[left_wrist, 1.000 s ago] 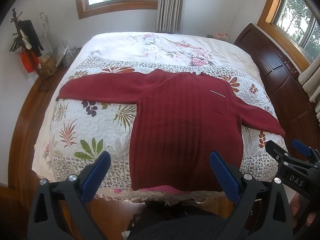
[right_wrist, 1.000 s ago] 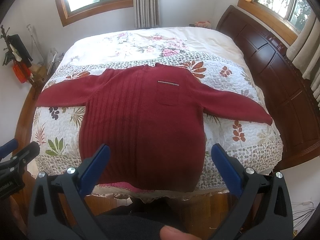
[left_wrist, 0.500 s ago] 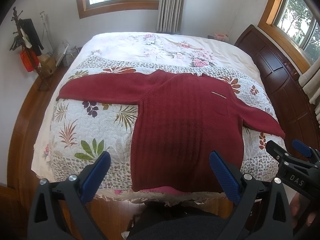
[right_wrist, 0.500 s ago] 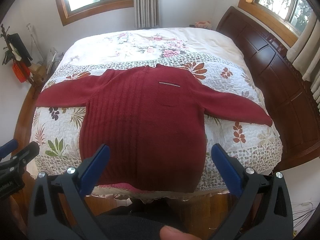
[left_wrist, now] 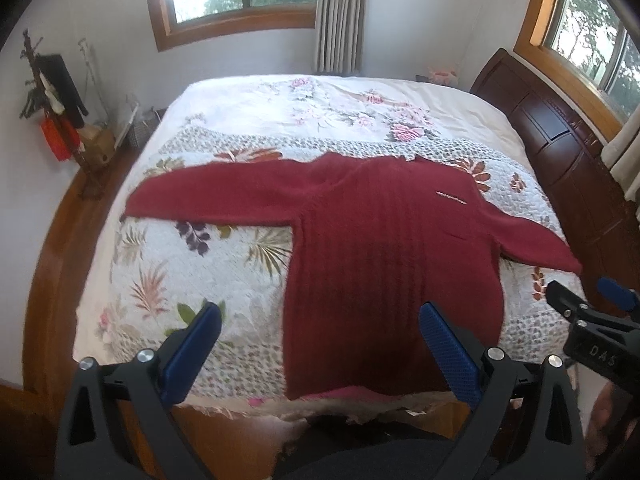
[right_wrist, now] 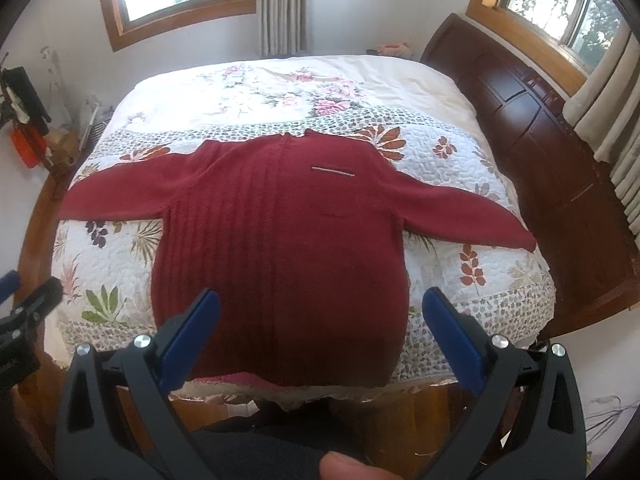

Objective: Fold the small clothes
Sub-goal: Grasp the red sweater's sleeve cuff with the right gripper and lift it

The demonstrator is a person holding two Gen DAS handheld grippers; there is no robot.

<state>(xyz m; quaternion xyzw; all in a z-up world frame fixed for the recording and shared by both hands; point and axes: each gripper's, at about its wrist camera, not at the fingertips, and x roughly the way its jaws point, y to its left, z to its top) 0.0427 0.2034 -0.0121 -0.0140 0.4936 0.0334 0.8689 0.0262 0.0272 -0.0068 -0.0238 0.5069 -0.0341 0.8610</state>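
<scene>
A dark red knitted sweater (left_wrist: 384, 248) (right_wrist: 280, 232) lies flat and face up on the bed, both sleeves spread out sideways, its hem at the near edge of the mattress. It has a small chest pocket with a pale label strip (right_wrist: 332, 171). My left gripper (left_wrist: 320, 314) hovers open above the near edge, over the hem's left part, holding nothing. My right gripper (right_wrist: 320, 300) hangs open above the middle of the hem, also holding nothing. Each gripper shows at the edge of the other's view: the right gripper (left_wrist: 592, 304), the left gripper (right_wrist: 24, 292).
The bed (left_wrist: 256, 128) carries a floral quilt. A dark wooden headboard (right_wrist: 532, 112) runs along its right side. A stand with hung items and boxes (left_wrist: 60, 128) sits by the left wall. Wooden floor (left_wrist: 48, 264) surrounds the bed. A fingertip (right_wrist: 344, 466) shows at the bottom.
Both grippers have moved slightly forward and lower toward the sweater's hem; the left view has shifted a little leftward. The sweater lies unmoved and both grippers remain open.
</scene>
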